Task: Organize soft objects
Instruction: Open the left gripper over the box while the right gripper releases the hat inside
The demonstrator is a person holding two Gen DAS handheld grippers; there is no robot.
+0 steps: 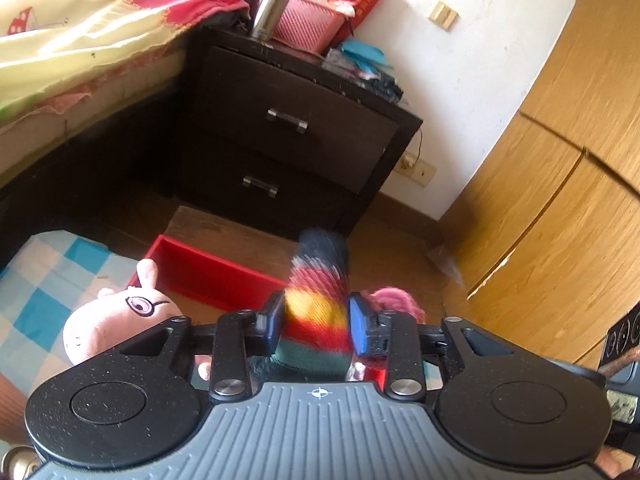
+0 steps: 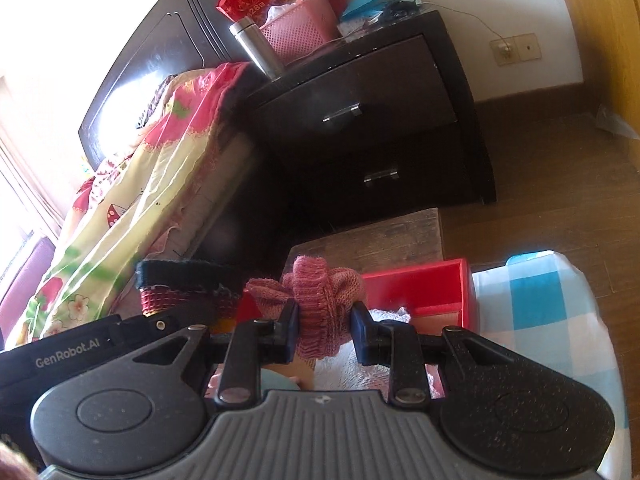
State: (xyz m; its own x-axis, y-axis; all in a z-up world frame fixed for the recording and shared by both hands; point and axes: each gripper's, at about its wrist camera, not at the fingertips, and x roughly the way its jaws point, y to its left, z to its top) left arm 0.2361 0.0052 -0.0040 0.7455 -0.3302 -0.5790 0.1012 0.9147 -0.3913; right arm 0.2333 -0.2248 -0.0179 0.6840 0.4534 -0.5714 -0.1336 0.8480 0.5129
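Note:
My left gripper [image 1: 318, 320] is shut on a striped knit sock [image 1: 318, 292] with red, yellow and green bands and a dark cuff. The sock stands up between the blue pads and looks blurred. My right gripper [image 2: 325, 330] is shut on a pink knit piece [image 2: 320, 304] whose ribbed cuff fills the jaws. Both hang over a red open box [image 2: 424, 284], seen in the left wrist view as the red box [image 1: 208, 276]. The right wrist view shows the striped sock [image 2: 184, 292] on the left. The left wrist view shows the pink knit [image 1: 394, 300] on the right. A pink pig plush [image 1: 120, 320] lies at the box's left end.
A blue-and-white checked cloth [image 1: 48, 280] lies beside the box. Something white and fluffy [image 2: 360, 368] lies under the right gripper. A low wooden stool [image 2: 380, 236] stands behind the box, with a dark nightstand [image 1: 296, 120] beyond it. The bed [image 1: 80, 40] is at the left, a wooden wardrobe [image 1: 560, 200] at the right.

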